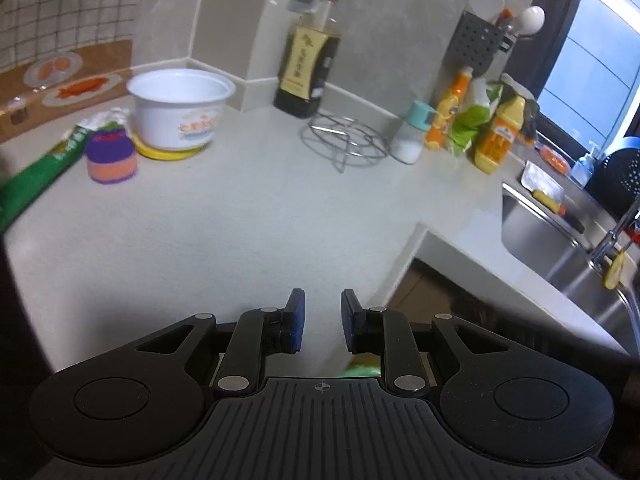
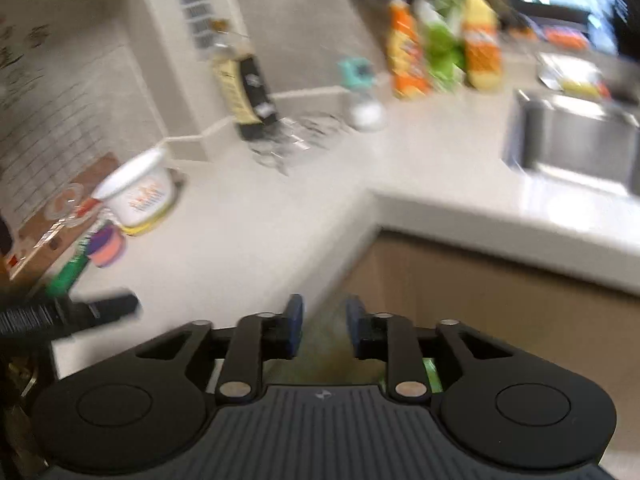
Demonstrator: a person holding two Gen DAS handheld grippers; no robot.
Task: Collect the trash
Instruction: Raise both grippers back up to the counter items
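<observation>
A white empty instant-noodle cup [image 1: 182, 108] stands on a yellow lid at the back left of the white counter [image 1: 240, 208]. A green wrapper [image 1: 40, 176] lies at the far left, next to a purple and pink knitted scrubber [image 1: 110, 154]. My left gripper [image 1: 323, 322] is open and empty, low over the counter's front edge. My right gripper [image 2: 323, 326] is open and empty, at the counter's inner corner above the floor. The blurred right wrist view shows the cup [image 2: 136, 196], the wrapper [image 2: 66, 278] and the left gripper [image 2: 72, 312] at its left edge.
A dark sauce bottle [image 1: 308, 64], a wire trivet [image 1: 344, 140], a salt shaker [image 1: 412, 132] and orange and yellow bottles [image 1: 496, 136] stand along the back wall. A steel sink [image 1: 560, 236] with a tap is at the right. Something green [image 1: 360, 370] shows below the left gripper.
</observation>
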